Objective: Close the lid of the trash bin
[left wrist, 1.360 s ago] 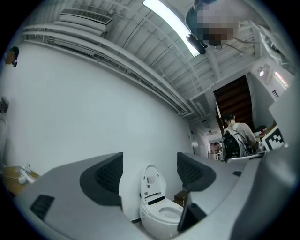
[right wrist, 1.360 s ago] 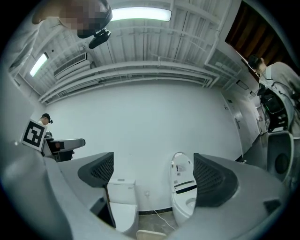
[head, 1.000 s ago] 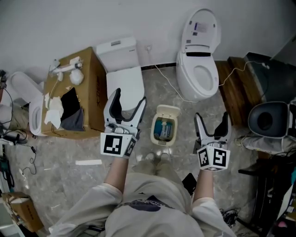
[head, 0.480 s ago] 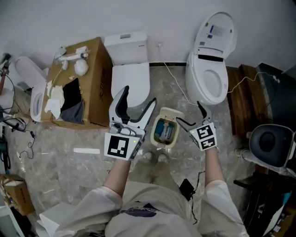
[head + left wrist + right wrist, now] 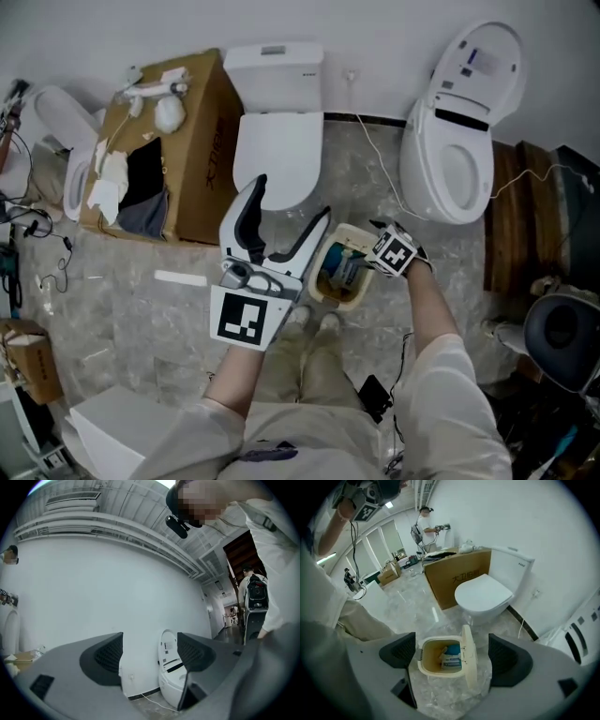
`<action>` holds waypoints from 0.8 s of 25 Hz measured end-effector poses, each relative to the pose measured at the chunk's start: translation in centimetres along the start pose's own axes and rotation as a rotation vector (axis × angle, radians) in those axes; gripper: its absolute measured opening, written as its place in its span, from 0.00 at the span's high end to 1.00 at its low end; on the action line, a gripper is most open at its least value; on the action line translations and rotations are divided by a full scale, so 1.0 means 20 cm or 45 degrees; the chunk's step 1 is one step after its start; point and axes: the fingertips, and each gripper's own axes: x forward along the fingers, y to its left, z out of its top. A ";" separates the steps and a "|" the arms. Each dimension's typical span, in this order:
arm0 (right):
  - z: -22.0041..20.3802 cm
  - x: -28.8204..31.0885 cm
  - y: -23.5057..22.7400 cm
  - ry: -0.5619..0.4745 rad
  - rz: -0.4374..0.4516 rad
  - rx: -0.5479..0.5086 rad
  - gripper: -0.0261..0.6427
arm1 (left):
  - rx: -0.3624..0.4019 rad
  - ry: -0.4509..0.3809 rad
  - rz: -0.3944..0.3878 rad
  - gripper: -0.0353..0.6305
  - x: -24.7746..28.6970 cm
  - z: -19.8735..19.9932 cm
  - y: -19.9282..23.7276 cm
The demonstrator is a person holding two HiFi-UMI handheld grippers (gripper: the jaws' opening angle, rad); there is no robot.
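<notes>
White wall (image 5: 94, 28), grey marbled floor (image 5: 141, 319), closed white toilet (image 5: 278, 150), open-lidded toilet (image 5: 459, 169), brown cardboard box (image 5: 208, 141)

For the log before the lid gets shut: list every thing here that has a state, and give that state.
trash bin: holds blue and white waste.
lid: open, standing up at the rim.
left tool: jaws apart, empty.
right tool: jaws apart, empty.
square-tank toilet: lid down.
rounded toilet: lid up.

Floor (image 5: 131, 323): trash bin (image 5: 347, 300), 2 toilets (image 5: 278, 155), box (image 5: 202, 150)
</notes>
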 end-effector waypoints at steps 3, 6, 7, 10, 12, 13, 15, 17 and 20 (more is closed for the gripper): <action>-0.04 0.15 -0.06 0.089 0.075 -0.015 0.23 | 0.007 0.020 0.008 0.44 0.09 -0.10 0.03; -0.10 0.27 -0.13 0.155 0.109 -0.041 0.25 | -0.023 0.028 0.021 0.44 0.18 -0.20 0.07; -0.13 0.30 -0.14 0.172 0.120 -0.047 0.25 | -0.025 0.036 0.021 0.44 0.21 -0.23 0.08; -0.20 0.38 -0.14 0.227 0.164 -0.059 0.27 | -0.026 0.055 0.019 0.44 0.29 -0.32 0.11; -0.24 0.43 -0.14 0.256 0.190 -0.059 0.27 | -0.026 0.062 0.016 0.44 0.34 -0.35 0.13; -0.26 0.45 -0.14 0.267 0.198 -0.057 0.28 | -0.023 0.066 0.013 0.44 0.35 -0.37 0.13; -0.28 0.48 -0.14 0.277 0.206 -0.060 0.28 | -0.015 0.076 0.010 0.44 0.38 -0.40 0.14; -0.29 0.50 -0.12 0.275 0.235 -0.058 0.28 | -0.008 0.079 0.010 0.44 0.40 -0.42 0.15; -0.32 0.52 -0.05 0.254 0.285 -0.039 0.28 | -0.001 0.077 0.007 0.44 0.41 -0.43 0.14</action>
